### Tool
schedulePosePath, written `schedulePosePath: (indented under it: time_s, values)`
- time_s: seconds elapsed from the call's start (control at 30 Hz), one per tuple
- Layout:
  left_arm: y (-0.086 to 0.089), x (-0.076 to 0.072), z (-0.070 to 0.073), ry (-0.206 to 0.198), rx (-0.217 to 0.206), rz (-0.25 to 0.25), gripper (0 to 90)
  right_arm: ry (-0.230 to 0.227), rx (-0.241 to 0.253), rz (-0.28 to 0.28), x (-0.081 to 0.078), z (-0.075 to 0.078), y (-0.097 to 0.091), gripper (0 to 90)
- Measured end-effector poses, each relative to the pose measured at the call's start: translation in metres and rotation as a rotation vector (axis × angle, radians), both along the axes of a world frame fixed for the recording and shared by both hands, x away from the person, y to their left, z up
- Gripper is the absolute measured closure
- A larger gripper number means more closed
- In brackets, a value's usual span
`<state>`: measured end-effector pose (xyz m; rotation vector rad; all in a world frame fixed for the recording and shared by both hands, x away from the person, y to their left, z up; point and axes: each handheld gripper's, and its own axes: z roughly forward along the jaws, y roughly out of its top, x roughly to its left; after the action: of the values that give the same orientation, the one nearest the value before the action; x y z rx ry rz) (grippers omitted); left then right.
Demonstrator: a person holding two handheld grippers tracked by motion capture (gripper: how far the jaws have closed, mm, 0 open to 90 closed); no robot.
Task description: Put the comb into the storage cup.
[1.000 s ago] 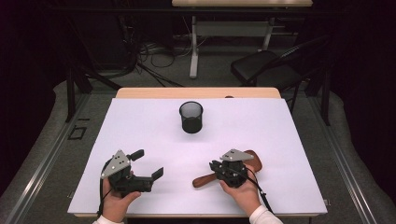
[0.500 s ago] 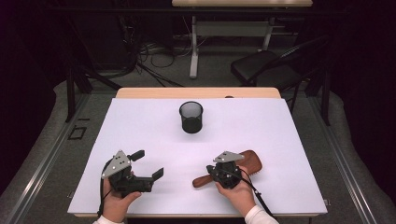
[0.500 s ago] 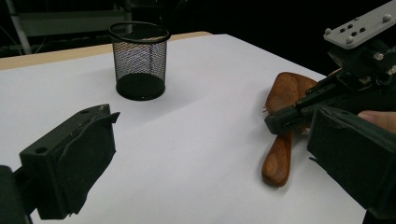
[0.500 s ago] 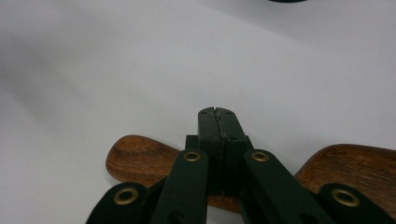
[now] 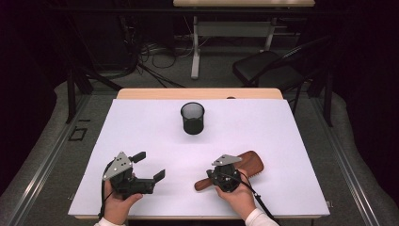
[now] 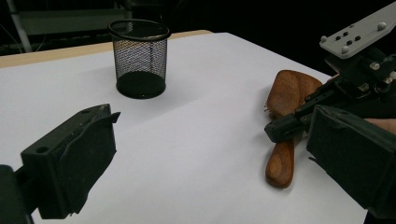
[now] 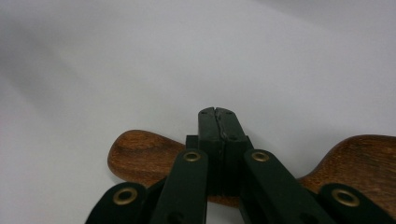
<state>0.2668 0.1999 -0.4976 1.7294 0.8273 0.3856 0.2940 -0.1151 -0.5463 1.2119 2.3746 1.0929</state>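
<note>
A brown wooden brush point(image 5: 250, 164) lies flat on the white table point(image 5: 282, 132) at the front right, handle toward the left. My right gripper point(image 5: 215, 178) is shut, its jaws pressed together over the handle's neck point(image 7: 135, 154); the tips point(image 7: 217, 116) meet with nothing between them. From the left gripper view the brush point(image 6: 289, 93) and the right gripper point(image 6: 279, 131) appear at the right. My left gripper point(image 5: 149, 165) is held at the front left, open and empty point(image 6: 210, 158).
A black mesh cup point(image 5: 193, 117) stands upright at the table's middle back, also seen as the mesh cup point(image 6: 140, 58) ahead of the left gripper. A dark chair point(image 5: 268, 68) and cables lie on the floor beyond the table.
My right gripper has shifted a little to the left along the brush toward its handle. The left gripper and the brush have kept still.
</note>
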Motion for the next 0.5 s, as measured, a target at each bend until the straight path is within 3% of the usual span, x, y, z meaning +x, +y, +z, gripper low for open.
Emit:
schedulePosePath:
  time_s: [0.5]
  values:
    - [-0.0009,0.0,-0.0009,0.004,0.006,-0.003,1.3,0.014,-0.023,0.011,-0.0084,0.0027,-0.0048,90.0]
